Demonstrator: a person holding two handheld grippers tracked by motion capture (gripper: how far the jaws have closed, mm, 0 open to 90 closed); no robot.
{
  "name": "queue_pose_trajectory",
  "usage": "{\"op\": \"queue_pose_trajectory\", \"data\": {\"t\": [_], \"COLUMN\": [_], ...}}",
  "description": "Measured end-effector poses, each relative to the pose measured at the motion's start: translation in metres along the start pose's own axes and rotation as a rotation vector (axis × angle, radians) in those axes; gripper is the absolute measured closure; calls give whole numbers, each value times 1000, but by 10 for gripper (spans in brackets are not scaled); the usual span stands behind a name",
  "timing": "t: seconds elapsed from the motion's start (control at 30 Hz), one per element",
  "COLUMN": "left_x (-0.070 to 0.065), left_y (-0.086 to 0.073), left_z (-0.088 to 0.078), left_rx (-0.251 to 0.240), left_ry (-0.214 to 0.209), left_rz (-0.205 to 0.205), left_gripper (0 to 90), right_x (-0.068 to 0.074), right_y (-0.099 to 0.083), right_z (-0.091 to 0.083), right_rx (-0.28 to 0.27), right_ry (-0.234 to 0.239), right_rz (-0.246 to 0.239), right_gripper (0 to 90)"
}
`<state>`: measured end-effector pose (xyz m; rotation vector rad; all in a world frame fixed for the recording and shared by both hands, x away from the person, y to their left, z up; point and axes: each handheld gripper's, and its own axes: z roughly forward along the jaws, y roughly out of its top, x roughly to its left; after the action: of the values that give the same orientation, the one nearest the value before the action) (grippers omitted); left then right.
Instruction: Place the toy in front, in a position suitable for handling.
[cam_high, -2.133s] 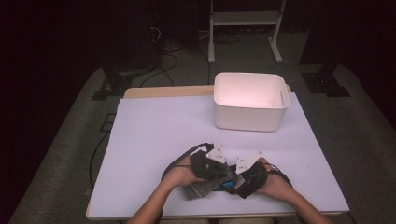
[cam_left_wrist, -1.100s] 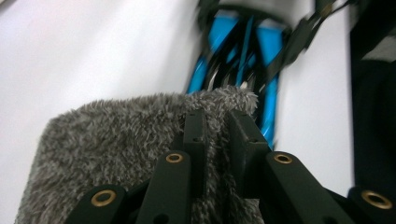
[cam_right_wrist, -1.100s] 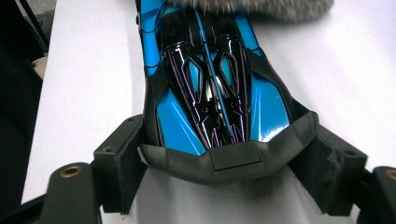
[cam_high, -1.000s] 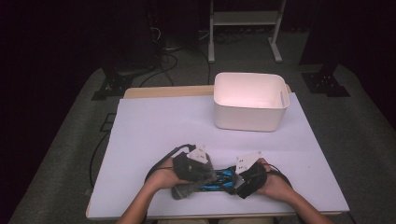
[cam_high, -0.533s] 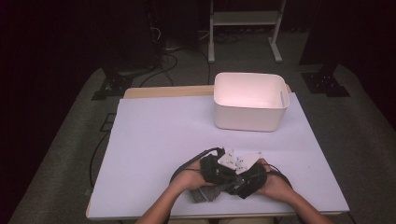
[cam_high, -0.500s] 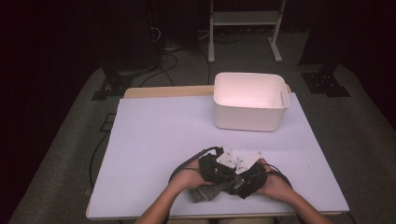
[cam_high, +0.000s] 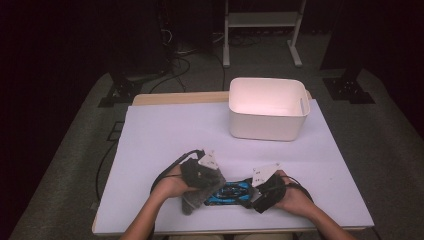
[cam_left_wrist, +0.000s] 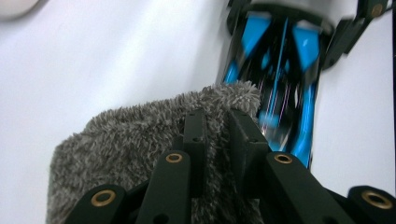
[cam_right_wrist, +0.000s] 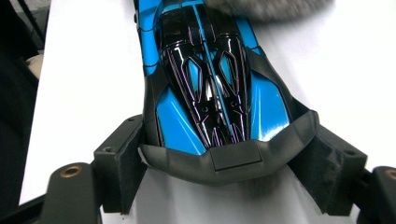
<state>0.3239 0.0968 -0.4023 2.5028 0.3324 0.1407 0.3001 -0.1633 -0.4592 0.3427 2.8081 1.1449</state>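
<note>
While the right gripper (cam_right_wrist: 219, 186) held the back of the blue toy car (cam_high: 231, 193) on the table (cam_high: 165, 135), the left gripper (cam_left_wrist: 217, 130) pinched a grey cloth (cam_left_wrist: 126, 144) that touched the car's front.

High view: overhead light is falling on the pale lavender table top (cam_high: 165, 140) and glowing warm inside the white plastic bin (cam_high: 267, 107); surroundings are sinking into near black; frame is soft and grainy. Left gripper view: the glossy blue-and-black toy car (cam_left_wrist: 280, 70) is smearing with motion blur; the fuzzy grey cloth (cam_left_wrist: 140, 135) is staying sharp; the table is blowing out to flat white. Right gripper view: the car is throwing specular glare; the far edge is blurring; the left margin is going dark.
</note>
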Motion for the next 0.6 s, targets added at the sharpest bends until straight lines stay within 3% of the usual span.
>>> {"op": "queue_pose_trajectory", "data": {"t": [0.17,0.5,0.53,0.57,0.6], "left_x": [5,4,4,4,3], "left_y": [-7,14,15,16,15], "left_z": [-9,-5,-5,-6,-6], "left_rx": [-31,-63,-66,-71,-72], "left_ry": [-1,-22,-22,-24,-27], "left_rz": [-30,5,5,4,1], "left_gripper": [781,781,781,781,781], "right_x": [1,-2,-2,-3,-7], "right_y": [1,3,3,2,1], "right_z": [1,1,-1,-3,-8], "right_rx": [2,7,1,-10,-23], "right_ry": [-9,-57,-74,-98,-117], "right_rz": [5,8,14,17,58], "right_gripper": [229,232,287,403,488]}}
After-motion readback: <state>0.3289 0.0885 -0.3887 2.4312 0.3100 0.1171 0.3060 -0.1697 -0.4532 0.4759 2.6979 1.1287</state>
